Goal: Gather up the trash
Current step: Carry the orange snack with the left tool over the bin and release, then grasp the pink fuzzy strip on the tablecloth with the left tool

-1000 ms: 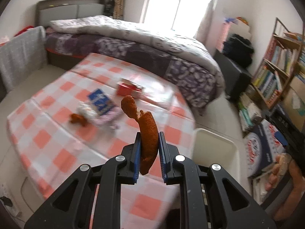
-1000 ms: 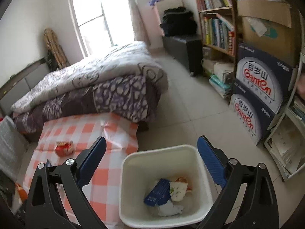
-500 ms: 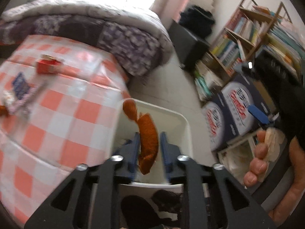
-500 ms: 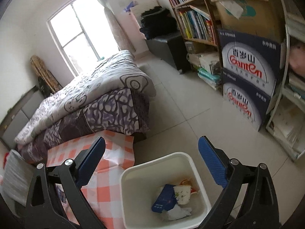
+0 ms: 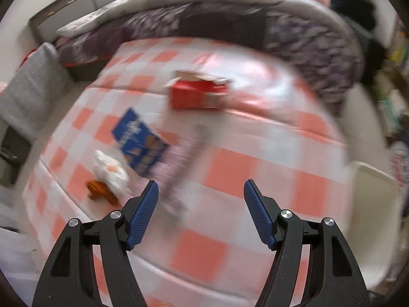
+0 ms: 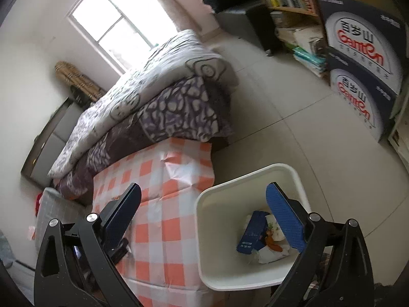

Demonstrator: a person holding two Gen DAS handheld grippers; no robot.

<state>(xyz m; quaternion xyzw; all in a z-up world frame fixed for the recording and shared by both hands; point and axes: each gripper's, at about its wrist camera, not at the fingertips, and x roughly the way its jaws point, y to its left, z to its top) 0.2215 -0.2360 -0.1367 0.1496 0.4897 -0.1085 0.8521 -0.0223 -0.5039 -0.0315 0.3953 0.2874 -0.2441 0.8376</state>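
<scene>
Change: the left gripper (image 5: 201,213), which clamped an orange-brown scrap a second ago and carried it over the bin, now has its fingers spread wide with nothing between them; the view faces the tabletop (image 5: 255,153) again and is motion-blurred.
Dropped piece: an orange scrap (image 6: 273,243) lies in the white bin (image 6: 230,230) beside a blue carton (image 6: 251,232) and crumpled paper, probably the piece just released.
Right gripper: the right gripper (image 6: 203,221) hovers above the bin, fingers wide, holding nothing.
Trash left: on the checked cloth sit a red box (image 5: 198,94) with a torn top, a blue packet (image 5: 139,140), a white wrapper (image 5: 111,172), a small orange-brown bit (image 5: 101,192) at the near left edge, and a pale streak too blurred to name.
Meaning: one delivery looks complete; several items remain, so the left hand seems headed for the next pick.
</scene>
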